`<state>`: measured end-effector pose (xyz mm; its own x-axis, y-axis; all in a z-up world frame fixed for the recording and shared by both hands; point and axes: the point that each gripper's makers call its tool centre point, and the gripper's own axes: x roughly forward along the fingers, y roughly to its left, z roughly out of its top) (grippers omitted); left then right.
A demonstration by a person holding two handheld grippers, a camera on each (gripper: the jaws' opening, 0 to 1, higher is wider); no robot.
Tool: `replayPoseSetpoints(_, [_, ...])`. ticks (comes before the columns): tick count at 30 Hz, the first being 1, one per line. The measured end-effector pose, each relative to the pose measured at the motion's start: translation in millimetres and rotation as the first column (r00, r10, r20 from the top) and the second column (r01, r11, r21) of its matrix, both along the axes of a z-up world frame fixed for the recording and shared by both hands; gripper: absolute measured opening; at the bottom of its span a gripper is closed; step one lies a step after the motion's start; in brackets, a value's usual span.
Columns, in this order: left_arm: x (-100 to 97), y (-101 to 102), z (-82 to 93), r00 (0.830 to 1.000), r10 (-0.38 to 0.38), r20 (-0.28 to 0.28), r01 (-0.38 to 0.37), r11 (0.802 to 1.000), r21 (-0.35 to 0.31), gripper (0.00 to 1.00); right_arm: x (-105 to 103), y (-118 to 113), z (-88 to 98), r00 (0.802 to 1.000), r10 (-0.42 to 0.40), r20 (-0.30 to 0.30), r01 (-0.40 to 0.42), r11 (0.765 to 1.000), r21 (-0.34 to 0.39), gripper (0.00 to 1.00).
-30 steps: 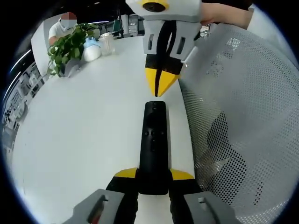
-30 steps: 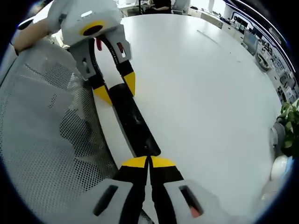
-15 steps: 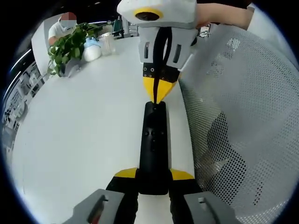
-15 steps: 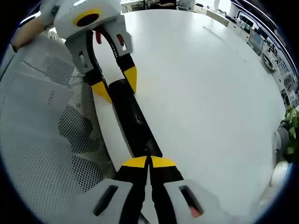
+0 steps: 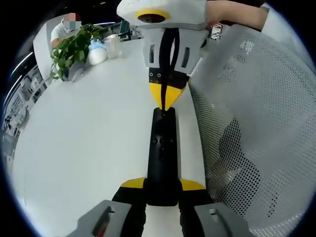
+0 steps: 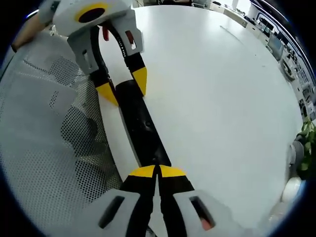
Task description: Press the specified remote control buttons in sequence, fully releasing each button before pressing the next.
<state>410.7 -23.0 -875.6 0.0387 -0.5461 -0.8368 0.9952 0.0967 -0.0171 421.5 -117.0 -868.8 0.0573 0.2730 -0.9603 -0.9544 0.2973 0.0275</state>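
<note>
A black remote (image 5: 163,153) lies lengthwise on the white table (image 5: 89,148), close to its edge. My left gripper (image 5: 162,184) is shut on the remote's near end, one yellow fingertip (image 5: 132,183) on each side. My right gripper (image 5: 166,101) comes in from the far side, shut, its joined yellow tips resting on the remote's far end. In the right gripper view, my right gripper (image 6: 157,171) stands shut with its tips at the nearest end of the remote (image 6: 140,126). The left gripper (image 6: 123,86) clamps the other end.
A white mesh chair back (image 5: 256,123) stands right beside the table edge along the remote (image 6: 49,123). A leafy plant (image 5: 74,47) and white containers (image 5: 97,53) stand at the table's far corner, with a seated person (image 5: 63,30) behind. Open table surface (image 6: 222,98) spreads away from the chair.
My right gripper has come closer along the table, and its shut tips now meet the remote's far end instead of hovering short of it. The left gripper and remote have stayed put.
</note>
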Motion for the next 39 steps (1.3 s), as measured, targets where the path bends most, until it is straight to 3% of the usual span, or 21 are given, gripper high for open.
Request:
replayPoseSetpoints(8, [0.1, -0.1, -0.3, 1.0, -0.002, 0.001, 0.002, 1.0, 0.002, 0.24, -0.4, -0.4, -0.9, 1.0, 0.029, -0.002, -0.03, 0.999, -0.03, 0.0])
replayPoseSetpoints(14, [0.2, -0.2, -0.3, 1.0, 0.001, -0.001, -0.001, 1.0, 0.002, 0.24, 0.4, -1.7, -0.9, 1.0, -0.018, -0.023, 0.018, 1.0, -0.001, 0.0])
replayPoseSetpoints(25, [0.0, -0.3, -0.3, 1.0, 0.004, -0.003, -0.004, 1.0, -0.008, 0.24, -1.0, -1.3, -0.8, 1.0, -0.003, 0.005, 0.003, 1.0, 0.014, 0.0])
replayPoseSetpoints(31, [0.3, 0.0, 0.0, 1.0, 0.009, -0.008, -0.01, 1.0, -0.019, 0.24, -0.6, -2.5, 0.2, 0.999, -0.034, 0.031, 0.033, 0.998, 0.061, 0.0])
replayPoseSetpoints(39, [0.6, -0.2, 0.0, 1.0, 0.008, -0.009, -0.008, 1.0, -0.017, 0.24, 0.6, -0.3, 1.3, 0.999, -0.046, 0.022, 0.045, 0.997, 0.059, 0.0])
